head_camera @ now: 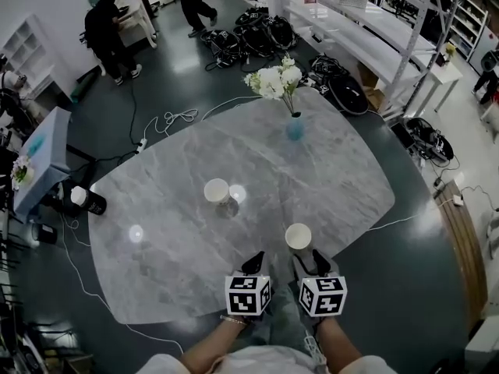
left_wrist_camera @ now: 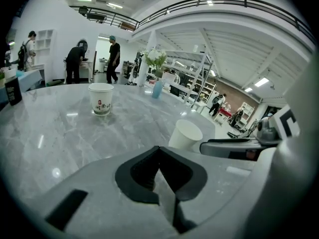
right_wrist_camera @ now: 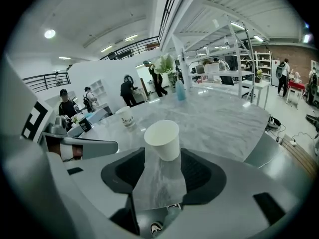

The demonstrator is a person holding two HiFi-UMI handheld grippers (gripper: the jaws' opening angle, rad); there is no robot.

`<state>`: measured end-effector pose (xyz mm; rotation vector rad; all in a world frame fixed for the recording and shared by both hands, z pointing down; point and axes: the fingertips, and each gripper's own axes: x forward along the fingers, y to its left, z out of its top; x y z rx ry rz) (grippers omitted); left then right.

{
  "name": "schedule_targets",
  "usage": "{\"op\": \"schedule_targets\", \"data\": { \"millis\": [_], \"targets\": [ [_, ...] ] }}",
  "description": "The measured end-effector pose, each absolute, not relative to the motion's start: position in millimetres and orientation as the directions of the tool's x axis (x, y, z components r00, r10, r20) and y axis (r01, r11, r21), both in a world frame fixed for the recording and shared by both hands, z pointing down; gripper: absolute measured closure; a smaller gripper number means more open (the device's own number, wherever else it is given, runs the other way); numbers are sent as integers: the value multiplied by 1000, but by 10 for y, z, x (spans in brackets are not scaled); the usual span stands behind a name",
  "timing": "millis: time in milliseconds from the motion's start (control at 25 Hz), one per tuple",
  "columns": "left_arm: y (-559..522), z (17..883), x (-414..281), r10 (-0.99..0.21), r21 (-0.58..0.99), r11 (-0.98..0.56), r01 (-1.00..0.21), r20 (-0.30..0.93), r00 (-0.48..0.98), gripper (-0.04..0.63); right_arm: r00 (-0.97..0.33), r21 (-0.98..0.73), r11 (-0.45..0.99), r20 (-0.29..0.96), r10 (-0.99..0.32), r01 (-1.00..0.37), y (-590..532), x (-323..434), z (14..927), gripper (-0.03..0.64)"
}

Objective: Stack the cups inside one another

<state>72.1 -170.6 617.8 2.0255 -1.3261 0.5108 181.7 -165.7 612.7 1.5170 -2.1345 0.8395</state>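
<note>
Two paper cups stand upright on the grey marble table (head_camera: 179, 248). The printed cup (head_camera: 216, 190) (left_wrist_camera: 101, 99) (right_wrist_camera: 125, 116) is near the table's middle. The plain white cup (head_camera: 298, 236) (right_wrist_camera: 162, 139) (left_wrist_camera: 185, 134) stands near the front edge, right at the tips of my right gripper (head_camera: 310, 258) (right_wrist_camera: 162, 156). That gripper is open, its foot sits between the two pads, and a gap shows on either side. My left gripper (head_camera: 255, 262) (left_wrist_camera: 159, 151) hovers just left of the plain cup, its jaws shut with nothing in them.
A blue vase with white flowers (head_camera: 293, 123) stands at the table's far side. A black bottle (head_camera: 87, 200) sits at the left edge. Cables and bags lie on the floor around the table, and people stand at the back left.
</note>
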Motion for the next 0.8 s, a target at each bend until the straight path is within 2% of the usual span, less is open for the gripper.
{"op": "schedule_targets", "data": {
  "millis": [800],
  "targets": [
    [-1729,6516,708,-619,324,-219,-920,683,388,601,-352,-173,320,648,-675,-932,-1880,1738,6416,411]
  ]
}}
